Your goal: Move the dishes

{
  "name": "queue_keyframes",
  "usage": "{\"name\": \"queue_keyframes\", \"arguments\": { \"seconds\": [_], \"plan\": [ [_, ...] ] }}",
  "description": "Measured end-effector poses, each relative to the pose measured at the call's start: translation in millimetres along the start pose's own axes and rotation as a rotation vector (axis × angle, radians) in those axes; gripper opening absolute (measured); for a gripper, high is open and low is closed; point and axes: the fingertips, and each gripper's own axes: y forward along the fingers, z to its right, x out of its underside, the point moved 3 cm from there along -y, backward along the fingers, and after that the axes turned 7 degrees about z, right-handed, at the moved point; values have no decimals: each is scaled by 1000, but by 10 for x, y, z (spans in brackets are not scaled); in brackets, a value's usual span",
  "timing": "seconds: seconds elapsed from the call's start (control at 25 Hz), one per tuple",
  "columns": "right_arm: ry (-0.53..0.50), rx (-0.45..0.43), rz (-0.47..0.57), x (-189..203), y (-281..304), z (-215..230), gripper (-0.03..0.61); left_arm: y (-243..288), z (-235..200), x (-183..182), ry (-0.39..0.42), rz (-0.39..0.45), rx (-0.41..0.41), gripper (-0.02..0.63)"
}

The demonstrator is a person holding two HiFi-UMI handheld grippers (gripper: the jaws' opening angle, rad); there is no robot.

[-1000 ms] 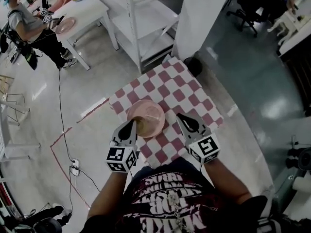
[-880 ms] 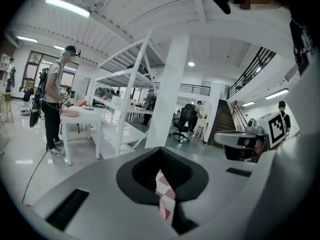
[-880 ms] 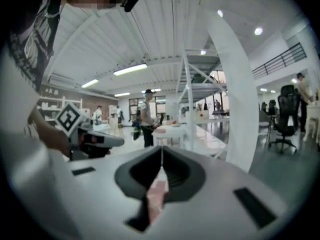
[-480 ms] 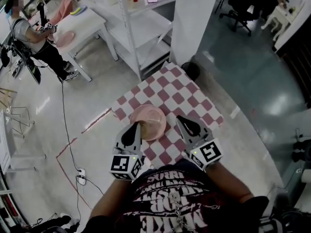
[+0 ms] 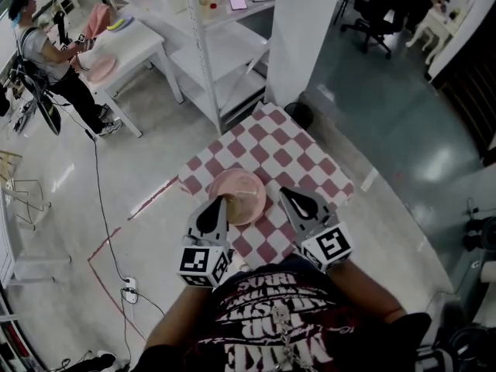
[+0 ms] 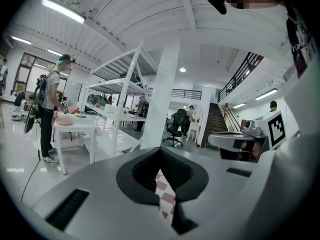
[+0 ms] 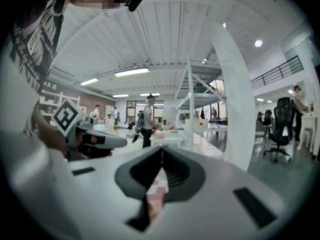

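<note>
As seen in the head view, a pink plate (image 5: 242, 194) lies on the checkered surface (image 5: 288, 147), with the left hand-held gripper (image 5: 220, 202) at its left rim and the right hand-held gripper (image 5: 284, 193) just beside its right. In the left gripper view, the jaws stand together, empty. In the right gripper view, the jaws likewise meet on nothing.

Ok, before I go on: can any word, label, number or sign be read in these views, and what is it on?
T-shirt print: large white lettering, upside down and creased, so it cannot be read with certainty.
Left marker cube and right marker cube: black-and-white square code patterns only, no words or numbers.
Nothing else in the views carries text that can be read.
</note>
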Motion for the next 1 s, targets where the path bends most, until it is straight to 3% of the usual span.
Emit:
{"name": "queue_keyframes", "arguments": {
  "seconds": [0.6, 1.0],
  "plan": [
    [-21, 116, -42, -5, -264, -155, 35, -91, -39, 86, -38, 13, 79, 29],
    [-1, 98, -37, -10, -408, -1, 35, 18, 166, 133, -42, -10, 72, 29]
  ]
}}
